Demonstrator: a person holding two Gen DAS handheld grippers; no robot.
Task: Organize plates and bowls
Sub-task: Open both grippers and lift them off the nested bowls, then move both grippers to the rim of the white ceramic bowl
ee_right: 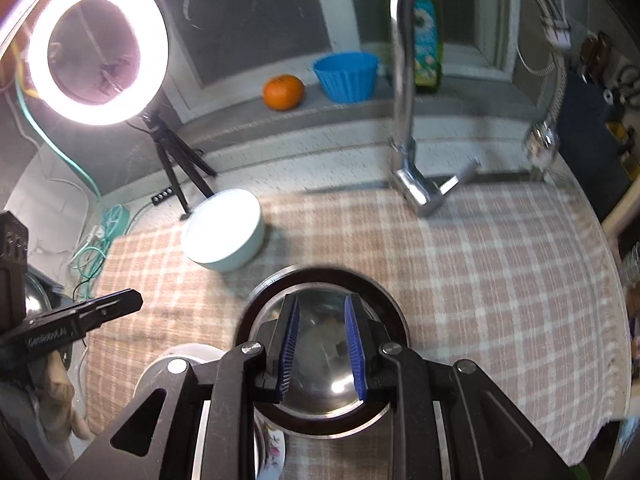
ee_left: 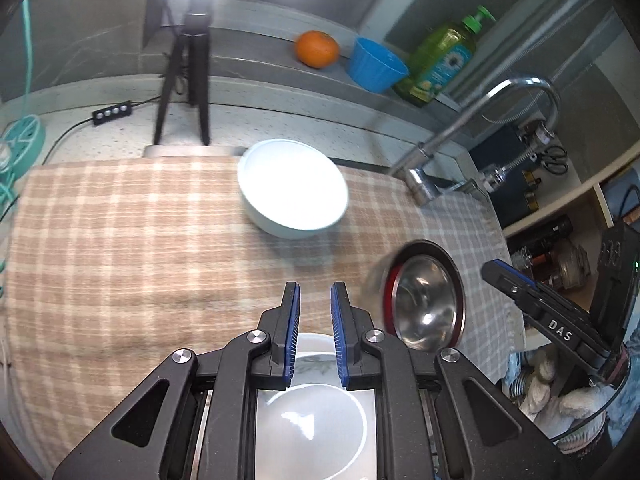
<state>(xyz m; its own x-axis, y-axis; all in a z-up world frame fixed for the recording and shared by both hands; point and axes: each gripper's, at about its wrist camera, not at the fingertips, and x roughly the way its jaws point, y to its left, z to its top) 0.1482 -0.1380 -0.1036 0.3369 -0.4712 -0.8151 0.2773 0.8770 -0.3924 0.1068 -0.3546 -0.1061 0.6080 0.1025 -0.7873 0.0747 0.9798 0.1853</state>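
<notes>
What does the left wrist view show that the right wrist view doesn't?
Only the left wrist view: the green pump of the soap bottle, and a white bowl under the left gripper.
Only the right wrist view: the lit ring light and a floral plate by the right gripper.
Both: pale bowl, steel bowl, orange, blue cup, faucet, checked cloth.
</notes>
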